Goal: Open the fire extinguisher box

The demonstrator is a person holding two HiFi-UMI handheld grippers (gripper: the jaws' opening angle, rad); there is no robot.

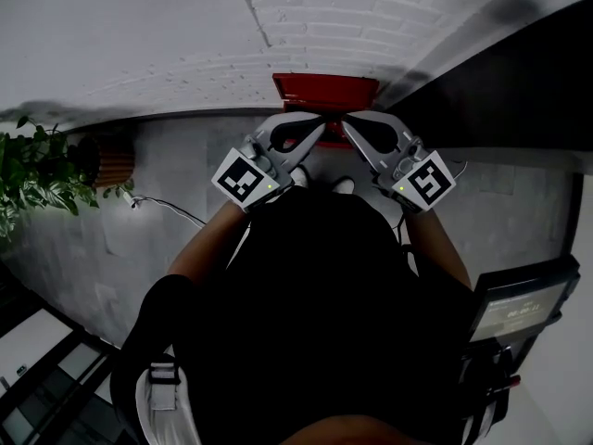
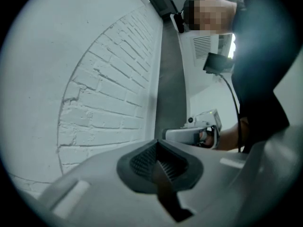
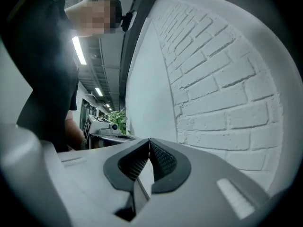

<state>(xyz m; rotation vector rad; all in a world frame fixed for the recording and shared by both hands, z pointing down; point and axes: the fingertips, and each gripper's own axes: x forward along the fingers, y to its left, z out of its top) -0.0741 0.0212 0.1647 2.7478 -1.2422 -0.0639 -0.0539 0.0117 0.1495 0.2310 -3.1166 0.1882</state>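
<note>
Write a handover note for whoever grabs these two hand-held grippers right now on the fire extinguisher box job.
Left hand-held gripper: jaws together, empty.
Right hand-held gripper: jaws together, empty.
Red fire extinguisher box: against the white brick wall, just beyond both grippers' tips.
Done: no grip on the box; open or shut cannot be told from here.
To do: find its door and open it.

Both arms reach forward. The left hand-held gripper [image 1: 318,126] and the right hand-held gripper [image 1: 349,126] point level, tips angled toward each other, jaws closed together on nothing.
</note>
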